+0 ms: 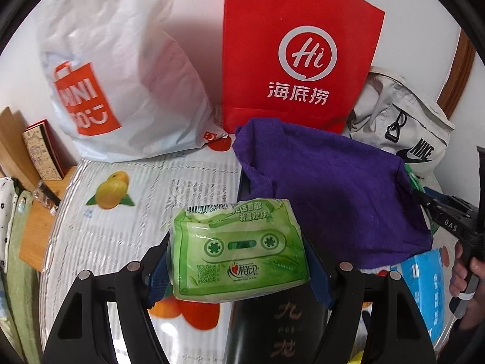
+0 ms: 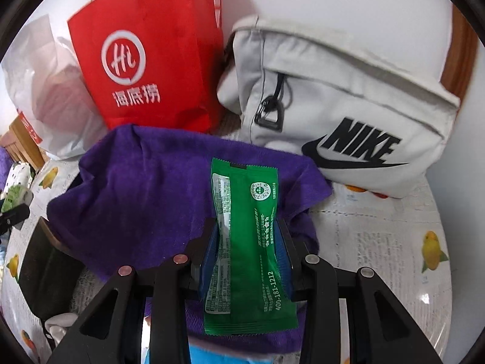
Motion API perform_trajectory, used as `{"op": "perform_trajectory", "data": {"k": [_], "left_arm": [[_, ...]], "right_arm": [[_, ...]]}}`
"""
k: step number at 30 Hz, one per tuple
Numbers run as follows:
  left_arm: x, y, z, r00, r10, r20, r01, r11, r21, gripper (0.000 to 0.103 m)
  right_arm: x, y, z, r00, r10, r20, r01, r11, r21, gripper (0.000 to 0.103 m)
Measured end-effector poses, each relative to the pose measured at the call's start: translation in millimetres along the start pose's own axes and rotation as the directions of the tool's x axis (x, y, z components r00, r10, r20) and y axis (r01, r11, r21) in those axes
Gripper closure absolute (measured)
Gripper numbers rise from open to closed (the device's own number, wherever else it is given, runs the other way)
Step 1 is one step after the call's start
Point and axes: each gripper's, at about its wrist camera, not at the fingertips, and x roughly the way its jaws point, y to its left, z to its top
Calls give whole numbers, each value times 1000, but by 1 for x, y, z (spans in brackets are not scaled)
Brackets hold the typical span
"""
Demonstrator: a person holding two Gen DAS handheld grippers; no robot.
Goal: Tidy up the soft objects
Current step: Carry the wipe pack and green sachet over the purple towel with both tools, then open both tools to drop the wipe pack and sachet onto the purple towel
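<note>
Right now your desk (image 1: 121, 227) is covered with a glossy sheet printed with fruit pictures and grey text blocks, and it backs onto a plain white wall, with a strip of brown wood trim showing at the far right. Along that wall stand a white plastic bag (image 1: 121, 85) with an orange panel reading "MINI", a red paper bag (image 1: 297, 48) bearing a white "Hi" circle above the characters 海底捞, and a pale grey fabric bag (image 2: 348, 91) printed "NIKE" with a swoosh under it. A purple towel (image 1: 333, 188) lies draped over something in front of the red bag. Your left claw (image 1: 239, 261) is clenched on a green tissue pack (image 1: 239, 248), held above the desk with its long axis running across the view; its face shows a cassette-tape drawing, a barcode at the top, a QR code and the brand 相印. Your right claw (image 2: 247, 261) grips a green sachet (image 2: 245, 242) above the towel, its long axis pointing away from you toward the bags, and "400-181-1212" is printed lengthwise near its lower end. A dark box (image 1: 285, 330) with gold characters sits below your left claw.
</note>
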Motion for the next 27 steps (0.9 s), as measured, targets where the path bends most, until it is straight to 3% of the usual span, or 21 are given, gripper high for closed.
{"op": "perform_trajectory", "data": {"k": [12,16,27], "left_arm": [[57,-27,50,997,-67,-44,68,998,18,29],[76,-35,66,996,-74,-56,75,997,19,29],[120,-53,90,994,-56,-95,59,998,33,28]], "right_arm": [[26,-4,2,996,40,-74,-40,999,0,60],[24,-5,2,997,41,-59,-42,999,-8,46],[-9,-12,-6,998,48,-30,-48,999,0,46]]}}
